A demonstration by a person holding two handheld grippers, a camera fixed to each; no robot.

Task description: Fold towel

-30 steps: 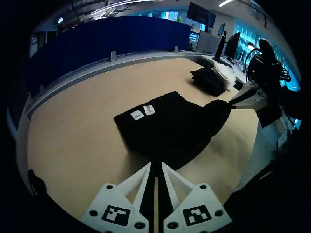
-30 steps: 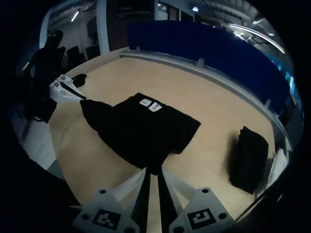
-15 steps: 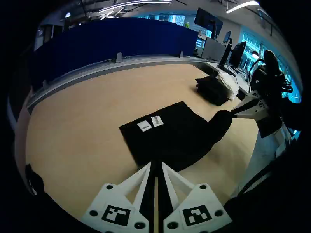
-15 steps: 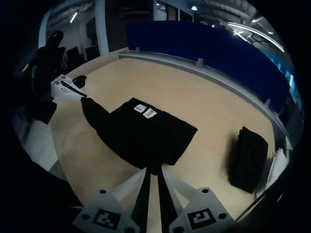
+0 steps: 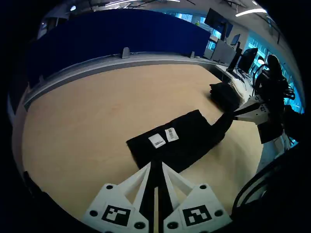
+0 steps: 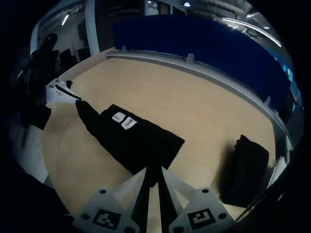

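Observation:
A black towel (image 5: 186, 134) with two white labels (image 5: 164, 137) lies as a narrow band on the light wooden table (image 5: 85, 116). My left gripper (image 5: 156, 166) is shut on its near corner at the bottom of the left gripper view. At the right of that view, the right gripper (image 5: 235, 114) holds the towel's other corner, slightly raised. In the right gripper view the towel (image 6: 136, 139) runs from my right gripper (image 6: 154, 171), shut on its corner, up to the left gripper (image 6: 79, 100) at the left, held by a dark-sleeved person.
A stack of dark folded towels (image 5: 224, 95) sits at the table's far right, seen as a dark pile (image 6: 245, 171) in the right gripper view, with pale folded cloths (image 5: 239, 83) beside it. A blue partition (image 5: 116, 35) bounds the table's far edge. Monitors and a chair stand beyond.
Both grippers have carried the held edge forward and down. The raised fold has sunk, the towel now looks flatter and narrower, and its labels lie closer to my left fingers.

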